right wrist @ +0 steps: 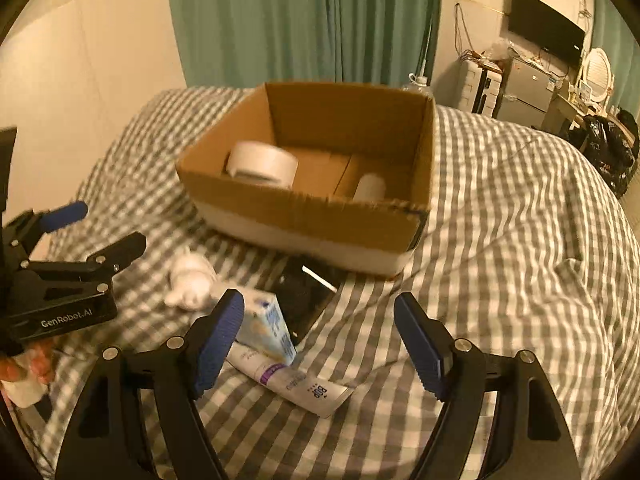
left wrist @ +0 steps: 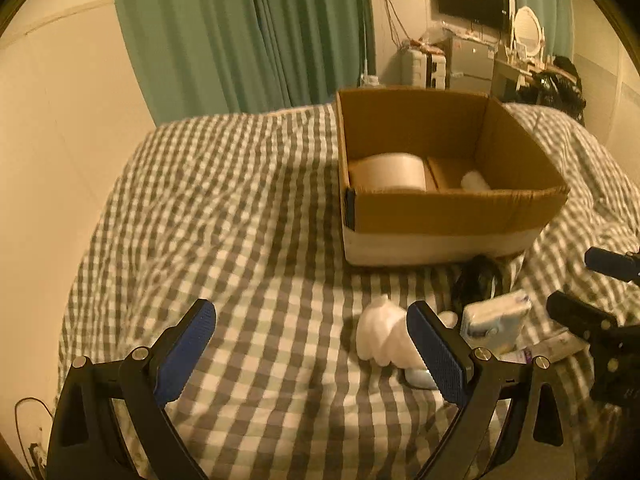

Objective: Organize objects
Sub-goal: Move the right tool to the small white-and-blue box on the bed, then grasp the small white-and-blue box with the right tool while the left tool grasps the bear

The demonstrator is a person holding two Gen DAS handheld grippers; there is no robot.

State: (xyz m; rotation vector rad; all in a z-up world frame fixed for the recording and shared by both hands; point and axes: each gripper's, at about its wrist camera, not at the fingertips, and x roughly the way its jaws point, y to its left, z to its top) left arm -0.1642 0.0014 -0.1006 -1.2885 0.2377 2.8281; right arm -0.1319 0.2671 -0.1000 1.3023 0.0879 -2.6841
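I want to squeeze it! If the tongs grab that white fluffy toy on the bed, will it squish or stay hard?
The white fluffy toy looks plush, so it would probably squish and flop rather than stay stiff. It seems light for its size, barely denting the checked blanket. Lying slumped on its side, it is unlikely to roll if nudged.
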